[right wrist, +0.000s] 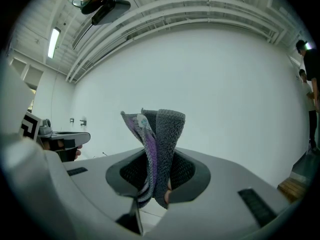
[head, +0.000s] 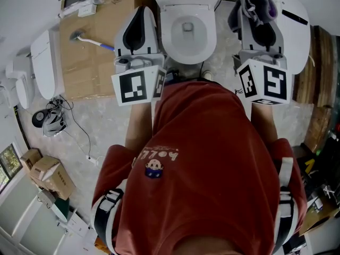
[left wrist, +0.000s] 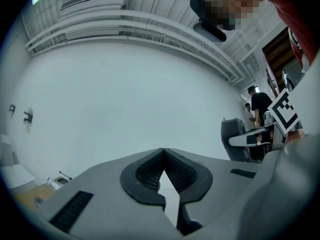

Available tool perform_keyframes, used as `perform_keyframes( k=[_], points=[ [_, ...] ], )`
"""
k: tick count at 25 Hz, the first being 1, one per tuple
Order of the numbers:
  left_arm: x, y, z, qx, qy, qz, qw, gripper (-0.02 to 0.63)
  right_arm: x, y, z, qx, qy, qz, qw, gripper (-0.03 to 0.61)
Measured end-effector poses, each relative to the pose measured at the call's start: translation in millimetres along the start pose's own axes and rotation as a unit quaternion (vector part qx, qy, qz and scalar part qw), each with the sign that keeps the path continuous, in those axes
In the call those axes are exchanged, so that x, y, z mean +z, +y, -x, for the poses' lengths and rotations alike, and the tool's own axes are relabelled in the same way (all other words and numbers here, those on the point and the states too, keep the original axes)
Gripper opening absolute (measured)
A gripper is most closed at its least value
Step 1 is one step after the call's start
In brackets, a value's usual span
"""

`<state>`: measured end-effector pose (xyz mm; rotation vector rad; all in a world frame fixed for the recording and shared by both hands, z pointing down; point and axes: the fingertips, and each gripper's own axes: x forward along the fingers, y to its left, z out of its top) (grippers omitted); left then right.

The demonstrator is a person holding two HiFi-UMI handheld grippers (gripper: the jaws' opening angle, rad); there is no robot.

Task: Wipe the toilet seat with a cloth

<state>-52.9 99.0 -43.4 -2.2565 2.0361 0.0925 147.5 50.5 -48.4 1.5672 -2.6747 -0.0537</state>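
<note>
Cloth (right wrist: 163, 129) gripped in right claw (right wrist: 159, 156); left claw (left wrist: 163, 151) clenched on nothing; shirt (head: 212, 137) print looks like "holl".

Bare workshop or test hall: one toilet (head: 187, 31) just right of the left gripper (head: 142, 12), another toilet (head: 41, 62) well left, cardboard boxes (head: 48, 174), loose cables (head: 51, 117).

The cloth (right wrist: 162, 129) is a rough, looped terry weave, grey with purple stripes. The left gripper (left wrist: 163, 151) and right gripper (right wrist: 159, 156) have smooth, matt grey plastic shells. Their pads (left wrist: 147, 173) are dark, finely ribbed and look rubbery. The toilet (head: 204, 41) looks like glossy white ceramic. Toward the floor's left edge lies matt brown cardboard (head: 90, 62). The floor (head: 106, 126) is speckled and stone-like.
</note>
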Motion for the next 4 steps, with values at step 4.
perform_keyframes(
  k=[4],
  points=[
    [-1.4, -1.0, -0.9, -0.001, 0.001, 0.0, 1.0, 0.014, -2.5, -2.0, -0.4, -0.002, 0.003, 0.0, 1.0, 0.081]
  ],
)
